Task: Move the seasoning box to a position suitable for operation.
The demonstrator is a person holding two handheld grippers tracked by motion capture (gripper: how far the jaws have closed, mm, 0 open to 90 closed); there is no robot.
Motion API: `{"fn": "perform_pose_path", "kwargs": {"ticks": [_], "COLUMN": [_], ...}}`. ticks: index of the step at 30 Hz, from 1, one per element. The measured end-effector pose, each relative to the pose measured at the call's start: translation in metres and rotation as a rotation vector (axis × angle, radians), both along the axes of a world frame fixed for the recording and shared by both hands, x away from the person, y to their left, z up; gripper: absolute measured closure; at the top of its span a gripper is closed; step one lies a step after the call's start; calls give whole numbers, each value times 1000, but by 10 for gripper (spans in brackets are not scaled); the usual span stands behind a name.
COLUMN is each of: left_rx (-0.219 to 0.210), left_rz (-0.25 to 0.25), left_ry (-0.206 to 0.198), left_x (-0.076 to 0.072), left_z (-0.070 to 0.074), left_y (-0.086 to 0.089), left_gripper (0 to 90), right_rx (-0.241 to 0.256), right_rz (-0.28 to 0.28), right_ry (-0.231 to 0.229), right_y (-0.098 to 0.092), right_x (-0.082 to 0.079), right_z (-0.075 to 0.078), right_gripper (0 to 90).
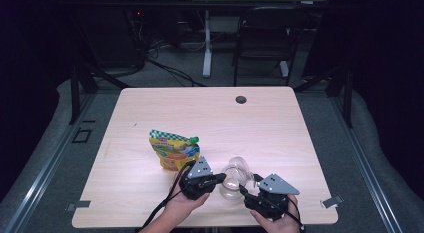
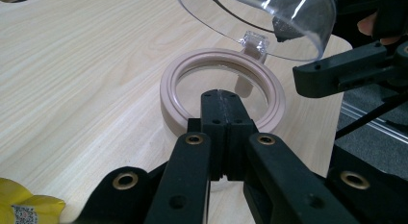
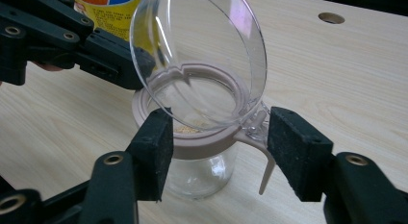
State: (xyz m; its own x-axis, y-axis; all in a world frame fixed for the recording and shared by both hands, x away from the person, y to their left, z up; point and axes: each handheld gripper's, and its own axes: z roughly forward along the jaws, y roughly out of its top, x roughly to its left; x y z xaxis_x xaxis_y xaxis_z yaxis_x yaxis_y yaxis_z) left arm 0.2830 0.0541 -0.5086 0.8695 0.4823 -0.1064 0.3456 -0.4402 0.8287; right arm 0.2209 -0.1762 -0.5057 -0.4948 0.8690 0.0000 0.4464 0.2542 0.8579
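Note:
A glass jar (image 1: 230, 189) with a pinkish collar (image 2: 168, 89) stands near the table's front edge. Its clear hinged lid (image 3: 202, 56) is tipped up and open. Tan crumbs (image 3: 185, 130) lie inside. My left gripper (image 2: 221, 101) is shut, pads pressed together, tips at the collar's near side; from the high view it (image 1: 219, 178) comes in from the jar's left. My right gripper (image 3: 223, 130) is open, and its pads (image 3: 155, 152) straddle the lid's lower edge and hinge without touching. A yellow pouch (image 1: 174, 150) with a green cap lies behind the left gripper.
The table (image 1: 280, 128) has a round cable hole (image 1: 241, 99) at the back. A black chair (image 1: 265, 38) and a white desk leg (image 1: 207, 48) stand beyond it. Metal brackets (image 1: 332, 201) stick out at the front corners.

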Motion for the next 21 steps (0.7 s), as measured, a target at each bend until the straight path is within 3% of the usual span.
{"fn": "perform_pose_path", "kwargs": {"ticks": [7,21], "left_rx": [10,12], "left_rz": [-8,-8], "left_ry": [6,-3], "left_x": [0,-1], "left_z": [0,0], "left_y": [0,-2], "left_gripper": [900,900], "right_rx": [51,88], "right_rz": [-20,-54], "right_ry": [-6,-6], "right_y": [-6,-20], "right_x": [-2,-6], "right_z": [3,7], "right_gripper": [491,541]}}
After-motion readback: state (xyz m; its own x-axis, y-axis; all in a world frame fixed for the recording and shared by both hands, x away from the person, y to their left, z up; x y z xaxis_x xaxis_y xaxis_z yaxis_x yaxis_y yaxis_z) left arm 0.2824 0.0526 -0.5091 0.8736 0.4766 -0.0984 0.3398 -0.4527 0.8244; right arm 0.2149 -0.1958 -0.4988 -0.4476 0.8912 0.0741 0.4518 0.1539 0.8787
